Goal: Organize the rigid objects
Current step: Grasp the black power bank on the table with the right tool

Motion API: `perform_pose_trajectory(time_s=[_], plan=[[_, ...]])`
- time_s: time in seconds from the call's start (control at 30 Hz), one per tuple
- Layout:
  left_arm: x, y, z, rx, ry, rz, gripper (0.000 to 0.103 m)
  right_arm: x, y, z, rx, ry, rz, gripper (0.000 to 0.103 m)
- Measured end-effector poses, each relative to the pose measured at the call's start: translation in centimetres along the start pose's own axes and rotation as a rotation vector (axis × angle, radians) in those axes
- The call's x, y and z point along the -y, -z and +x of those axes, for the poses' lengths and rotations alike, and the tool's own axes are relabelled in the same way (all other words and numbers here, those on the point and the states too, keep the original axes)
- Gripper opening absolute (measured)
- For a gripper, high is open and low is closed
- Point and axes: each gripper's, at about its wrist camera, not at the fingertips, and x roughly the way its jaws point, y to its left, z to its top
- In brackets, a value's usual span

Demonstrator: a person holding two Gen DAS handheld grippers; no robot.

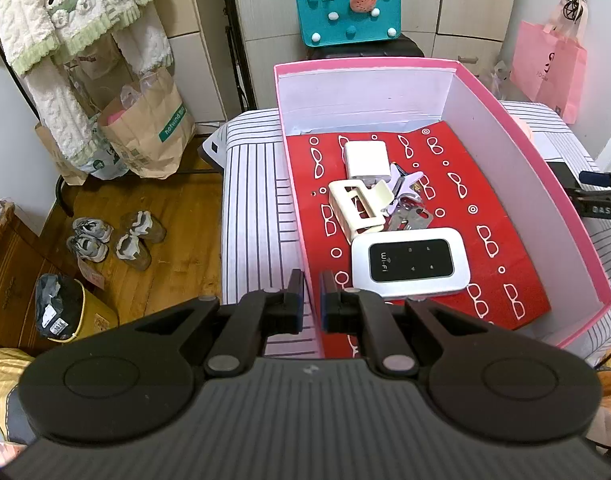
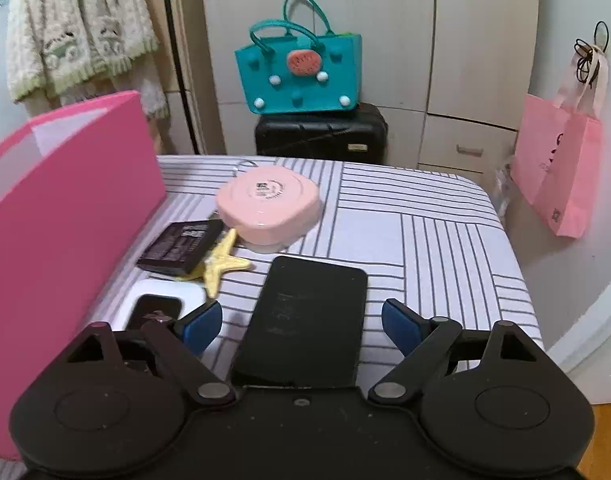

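The left gripper (image 1: pixel 312 294) is clenched on the pink box's near wall (image 1: pixel 305 240); ahead lie a Wi-Fi router (image 1: pixel 409 266), clips and charger (image 1: pixel 366 157). The right gripper (image 2: pixel 301 322) gapes, straddling a black slab (image 2: pixel 305 320), perhaps a phone; beyond wait a starfish (image 2: pixel 221 268) and pink case (image 2: pixel 269 204).

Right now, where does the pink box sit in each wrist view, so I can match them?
Left wrist: the pink box fills the centre and right, open top toward the camera, with the left gripper shut on its near left wall.
Right wrist: only its pink outer wall shows, along the left edge.
Shared landmark: the teal handbag at the back.
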Motion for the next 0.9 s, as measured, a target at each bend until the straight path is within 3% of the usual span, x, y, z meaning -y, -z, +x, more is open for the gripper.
perform_pose_trajectory(time_s=[0.13,0.33,0.4,0.43,0.57,0.73,0.9], plan=[[0.0,0.0,0.0,0.003,0.003,-0.002,0.007,0.1,-0.2,1.4,-0.050,0.013,0.017,0.090],[-0.2,-0.1,0.0,0.008,0.012,-0.009,0.007,-0.1,-0.3,1.7,-0.033,0.043,0.020,0.088],[-0.2,0.0,0.0,0.011,0.012,-0.005,0.007,0.1,-0.4,1.5,-0.031,0.025,0.041,0.079],[-0.2,0.0,0.0,0.012,0.013,-0.004,0.007,0.2,-0.5,1.4,-0.028,0.028,0.036,0.066],[-0.2,0.1,0.0,0.014,0.017,-0.009,0.007,0.2,-0.6,-0.3,0.064,0.055,0.034,0.066],[-0.1,0.1,0.0,0.015,0.018,0.001,0.007,-0.1,-0.8,-1.7,0.030,0.037,0.028,0.066],[-0.1,0.2,-0.4,0.027,0.023,0.009,0.007,-1.1,-2.2,-4.6,0.067,-0.010,0.016,0.066]])
